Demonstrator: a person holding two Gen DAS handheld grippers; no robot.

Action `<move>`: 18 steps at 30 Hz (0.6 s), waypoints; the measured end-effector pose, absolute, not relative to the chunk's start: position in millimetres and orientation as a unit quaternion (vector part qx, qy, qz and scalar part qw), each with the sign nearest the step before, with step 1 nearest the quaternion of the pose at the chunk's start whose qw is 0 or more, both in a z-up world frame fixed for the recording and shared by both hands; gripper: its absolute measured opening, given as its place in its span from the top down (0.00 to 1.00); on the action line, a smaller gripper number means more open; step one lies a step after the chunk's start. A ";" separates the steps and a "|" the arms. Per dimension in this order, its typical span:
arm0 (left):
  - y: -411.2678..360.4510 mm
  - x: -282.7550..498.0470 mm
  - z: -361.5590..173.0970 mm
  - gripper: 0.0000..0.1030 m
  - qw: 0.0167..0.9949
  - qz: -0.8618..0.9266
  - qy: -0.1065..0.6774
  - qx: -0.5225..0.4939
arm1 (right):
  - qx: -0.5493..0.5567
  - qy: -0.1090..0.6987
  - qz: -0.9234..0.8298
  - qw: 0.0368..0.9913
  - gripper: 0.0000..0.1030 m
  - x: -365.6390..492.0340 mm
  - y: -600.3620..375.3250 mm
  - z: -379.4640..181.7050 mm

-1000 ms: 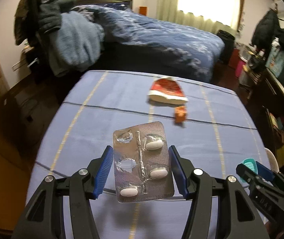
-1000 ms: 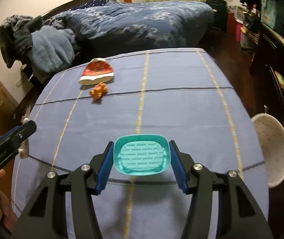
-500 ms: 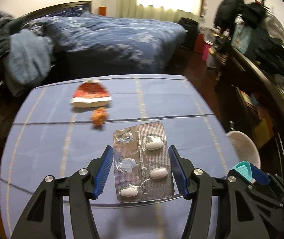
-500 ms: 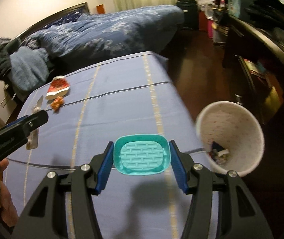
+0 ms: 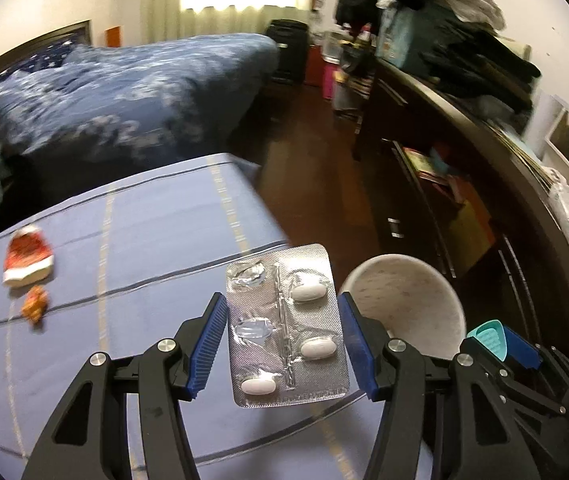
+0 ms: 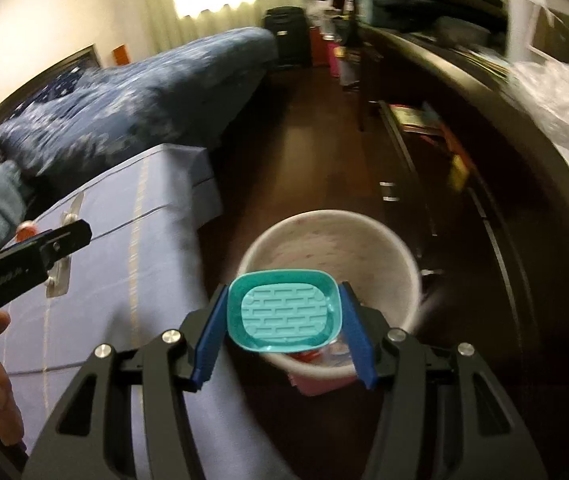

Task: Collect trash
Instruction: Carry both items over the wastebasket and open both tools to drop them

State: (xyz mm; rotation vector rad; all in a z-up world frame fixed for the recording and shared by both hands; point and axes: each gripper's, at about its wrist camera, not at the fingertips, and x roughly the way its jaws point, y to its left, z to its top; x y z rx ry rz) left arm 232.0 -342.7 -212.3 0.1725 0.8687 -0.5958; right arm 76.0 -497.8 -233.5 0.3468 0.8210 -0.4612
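My left gripper (image 5: 283, 338) is shut on a silver pill blister pack (image 5: 286, 326) with three white tablets, held over the right edge of the blue-clothed table (image 5: 156, 240). My right gripper (image 6: 284, 330) is shut on a teal ribbed plastic lid (image 6: 283, 308), held above the mouth of the white speckled trash bin (image 6: 332, 248) on the floor. That bin (image 5: 404, 300) appears in the left wrist view just right of the blister pack, with the right gripper (image 5: 496, 340) and the teal lid (image 5: 486, 334) beside it. Red scraps lie in the bin's bottom.
A red and white wrapper (image 5: 28, 256) and a small orange scrap (image 5: 34, 304) lie on the table's left part. A bed with a blue quilt (image 5: 124, 100) stands behind. A dark cabinet (image 6: 464, 160) piled with clothes runs along the right. Dark wooden floor lies between.
Both grippers have swung right from over the table toward the bin, each keeping its item. The bin has come from the frame's edge to under the right gripper.
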 end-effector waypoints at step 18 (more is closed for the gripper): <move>-467.2 236.2 -244.9 0.44 0.822 -0.338 0.437 0.136 | 0.195 0.404 -0.263 0.854 0.47 86.2 -579.2 -287.4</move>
